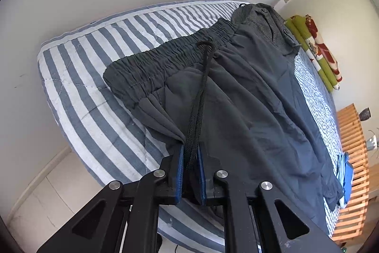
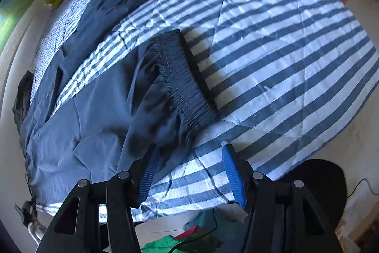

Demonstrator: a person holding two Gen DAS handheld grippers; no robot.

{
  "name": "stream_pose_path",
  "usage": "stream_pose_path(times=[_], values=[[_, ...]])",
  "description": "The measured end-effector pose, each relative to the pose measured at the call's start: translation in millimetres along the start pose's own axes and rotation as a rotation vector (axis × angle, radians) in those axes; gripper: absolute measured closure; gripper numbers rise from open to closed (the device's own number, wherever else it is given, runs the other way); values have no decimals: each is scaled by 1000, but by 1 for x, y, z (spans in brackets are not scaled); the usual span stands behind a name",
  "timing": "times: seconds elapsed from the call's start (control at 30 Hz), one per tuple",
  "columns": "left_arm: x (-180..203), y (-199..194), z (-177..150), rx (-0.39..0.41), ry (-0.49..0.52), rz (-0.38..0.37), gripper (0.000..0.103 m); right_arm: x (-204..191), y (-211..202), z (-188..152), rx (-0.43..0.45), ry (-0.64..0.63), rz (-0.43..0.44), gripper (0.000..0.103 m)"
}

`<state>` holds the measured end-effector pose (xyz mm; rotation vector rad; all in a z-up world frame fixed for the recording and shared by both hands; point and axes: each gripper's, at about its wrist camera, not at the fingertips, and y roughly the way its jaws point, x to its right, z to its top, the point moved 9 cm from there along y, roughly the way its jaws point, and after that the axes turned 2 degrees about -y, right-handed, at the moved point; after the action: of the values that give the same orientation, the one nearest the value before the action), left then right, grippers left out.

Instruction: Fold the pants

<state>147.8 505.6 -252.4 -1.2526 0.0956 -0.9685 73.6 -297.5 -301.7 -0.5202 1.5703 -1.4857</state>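
Pants (image 1: 236,91) lie spread along the bed (image 1: 78,68), waistband toward its far end, cuffs toward the near edge. Left gripper (image 1: 190,153) fingers nearly closed on fabric and drawstring (image 1: 201,91) together (cord likely to drag the waistband askew when lifted). Right gripper (image 2: 189,158) fingers half open, empty, straddling the cuff (image 2: 187,84) side; bedcover may be pinched instead.

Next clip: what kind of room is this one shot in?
Most likely a bedroom in a home. The pants lie spread on a bed with a blue-and-white striped quilt, rolled bedding sits by the wall, and a wooden slatted frame stands beside the bed.
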Motion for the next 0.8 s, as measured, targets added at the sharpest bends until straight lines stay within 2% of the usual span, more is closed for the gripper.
stream_pose_path(times=[0.07,0.1,0.13,0.17,0.2,0.37,0.43,0.57,0.7,0.8], values=[[0,1,0,6,1,5,97,-6,0,0,39,-10,-18,50],[-1,1,1,14,-5,7,97,-13,2,-2,45,-33,-11,58],[-1,0,1,23,-14,4,98,-20,4,-4,47,-53,-2,67],[-1,0,2,29,-19,0,99,-23,4,-5,49,-65,-12,89],[-2,-2,5,40,-26,-2,99,-25,5,-5,53,-68,-20,100],[5,-16,16,88,-45,-30,100,-16,-13,9,87,104,125,101],[11,-25,24,112,-58,-53,100,-19,-28,18,116,133,173,101],[35,-41,48,162,-49,-87,100,-48,-62,48,208,102,202,101],[67,-51,81,212,-33,-105,100,-87,-90,96,306,50,215,101],[105,-50,115,242,-10,-114,100,-119,-99,137,362,19,201,101]])
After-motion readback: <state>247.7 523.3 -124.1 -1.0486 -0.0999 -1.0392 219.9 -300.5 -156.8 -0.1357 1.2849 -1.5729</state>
